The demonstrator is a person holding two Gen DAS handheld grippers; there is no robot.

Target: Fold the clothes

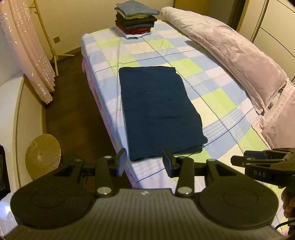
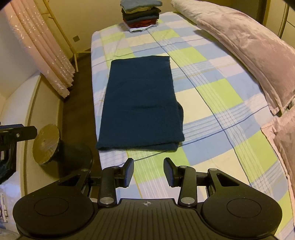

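A dark blue garment (image 1: 158, 110) (image 2: 142, 103) lies folded into a long rectangle near the left edge of the checked bed (image 1: 217, 96) (image 2: 212, 103). My left gripper (image 1: 144, 162) hovers open just short of the garment's near edge, nothing between its fingers. My right gripper (image 2: 148, 171) is also open and empty, a little back from the near edge. The right gripper (image 1: 258, 160) shows at the right of the left wrist view, and the left gripper (image 2: 14, 134) at the left edge of the right wrist view. A stack of folded clothes (image 1: 136, 18) (image 2: 141, 14) sits at the bed's far end.
A long pink quilt (image 1: 236, 53) (image 2: 245, 49) runs along the bed's right side. Left of the bed are dark floor (image 1: 73, 103), a pink curtain (image 1: 27, 51), a wooden stand (image 1: 53, 48) and a round stool (image 2: 47, 144).
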